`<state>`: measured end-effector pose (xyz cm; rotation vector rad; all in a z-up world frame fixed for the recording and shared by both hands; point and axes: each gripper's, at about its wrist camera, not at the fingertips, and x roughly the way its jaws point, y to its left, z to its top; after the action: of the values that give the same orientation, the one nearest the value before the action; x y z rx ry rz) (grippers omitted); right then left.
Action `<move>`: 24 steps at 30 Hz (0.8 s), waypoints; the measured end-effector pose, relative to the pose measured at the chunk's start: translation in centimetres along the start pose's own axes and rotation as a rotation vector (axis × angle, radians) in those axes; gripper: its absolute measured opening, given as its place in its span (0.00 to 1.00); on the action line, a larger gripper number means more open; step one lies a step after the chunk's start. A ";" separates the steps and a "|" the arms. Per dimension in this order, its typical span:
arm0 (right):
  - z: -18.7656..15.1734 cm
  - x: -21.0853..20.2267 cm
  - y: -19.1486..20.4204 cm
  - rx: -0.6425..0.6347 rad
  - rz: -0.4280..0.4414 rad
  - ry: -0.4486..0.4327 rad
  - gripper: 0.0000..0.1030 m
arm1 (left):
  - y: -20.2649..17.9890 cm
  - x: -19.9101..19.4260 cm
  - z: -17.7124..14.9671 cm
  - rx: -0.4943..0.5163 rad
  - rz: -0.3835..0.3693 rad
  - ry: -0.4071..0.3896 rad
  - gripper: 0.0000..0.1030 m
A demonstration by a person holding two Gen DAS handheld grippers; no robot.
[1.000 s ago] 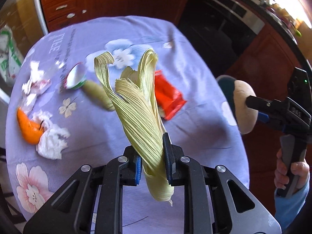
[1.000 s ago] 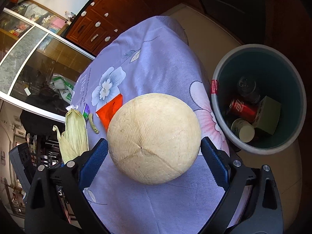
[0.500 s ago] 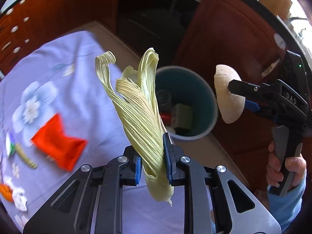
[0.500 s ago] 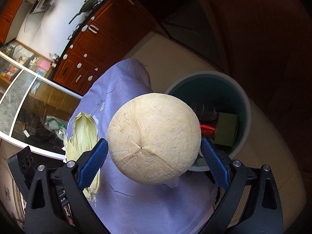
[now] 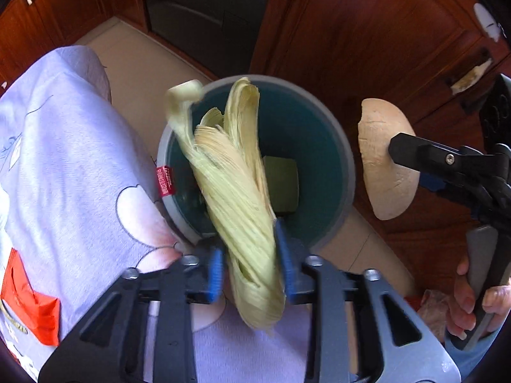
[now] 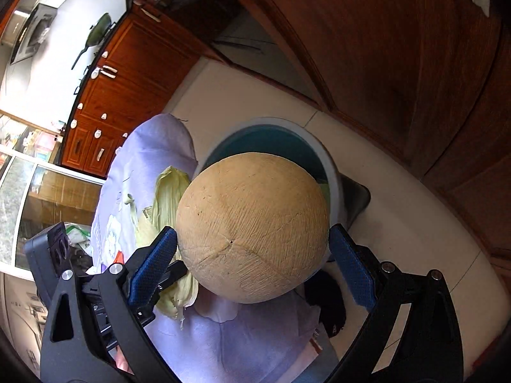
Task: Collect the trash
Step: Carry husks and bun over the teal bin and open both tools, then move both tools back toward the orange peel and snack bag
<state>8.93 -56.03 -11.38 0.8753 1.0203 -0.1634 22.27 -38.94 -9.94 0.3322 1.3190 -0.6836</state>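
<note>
Left wrist view: left gripper (image 5: 249, 265) fingers have just been opening, corn husk (image 5: 236, 191) loose between them above the bin (image 5: 338, 146). Let it fall clear. Right gripper (image 6: 252, 261) clamps the coconut shell (image 6: 252, 226); centre it over the bin before release.

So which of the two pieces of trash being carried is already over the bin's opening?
The corn husk in the left hand-held gripper, whose jaws have just been opening. The coconut shell in the right hand-held gripper is off beside the bin.
</note>
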 end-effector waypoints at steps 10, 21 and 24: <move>0.7 2.5 0.4 -0.006 -0.014 0.042 0.89 | 1.8 0.2 -0.5 -0.033 0.030 -0.014 0.82; 0.7 5.2 2.6 -0.025 -0.060 0.095 0.89 | 3.7 -1.8 -2.9 -0.076 0.013 -0.051 0.92; 0.5 5.8 2.8 0.006 -0.054 0.124 0.90 | 3.8 -2.1 -3.0 -0.089 0.008 -0.058 0.93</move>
<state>13.82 -52.97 -14.33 0.8721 1.1602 -0.1599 22.09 -33.72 -9.19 0.2439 1.2877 -0.6217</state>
